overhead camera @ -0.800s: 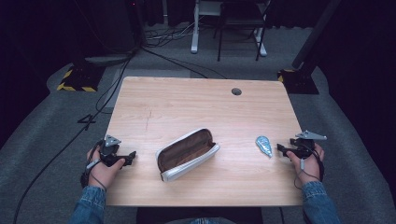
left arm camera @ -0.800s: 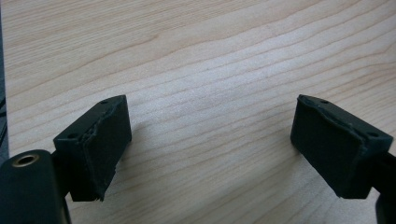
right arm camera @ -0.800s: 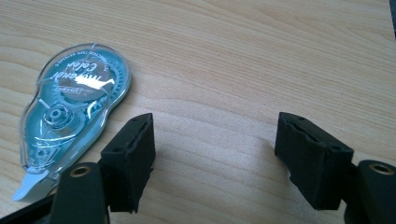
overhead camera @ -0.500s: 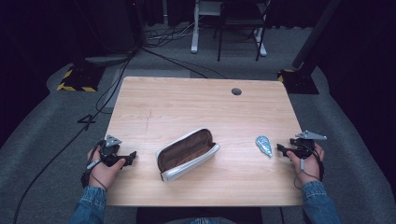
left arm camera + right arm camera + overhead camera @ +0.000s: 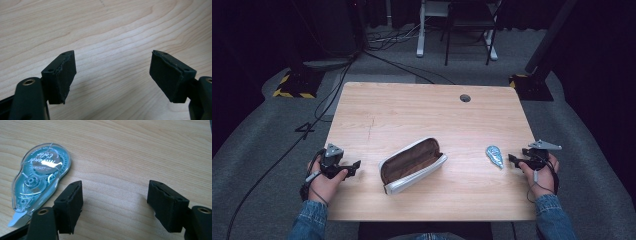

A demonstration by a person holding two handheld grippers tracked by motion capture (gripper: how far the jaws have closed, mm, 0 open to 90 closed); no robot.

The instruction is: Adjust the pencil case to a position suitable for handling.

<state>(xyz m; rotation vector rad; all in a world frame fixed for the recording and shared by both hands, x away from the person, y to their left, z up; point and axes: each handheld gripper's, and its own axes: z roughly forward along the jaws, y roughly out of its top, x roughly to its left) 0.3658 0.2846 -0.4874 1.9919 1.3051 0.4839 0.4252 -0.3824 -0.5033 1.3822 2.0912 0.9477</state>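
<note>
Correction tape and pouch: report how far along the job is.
Done: the pouch lies unzipped, mouth open, mid-table. In hand: nothing; the right gripper is open beside the correction tape, not touching it. The left gripper is open over bare table. Left: grasping and moving the tape.

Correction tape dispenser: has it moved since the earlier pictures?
No. The correction tape dispenser lies at the same spot right of the pencil case, near the table's right edge.
</note>
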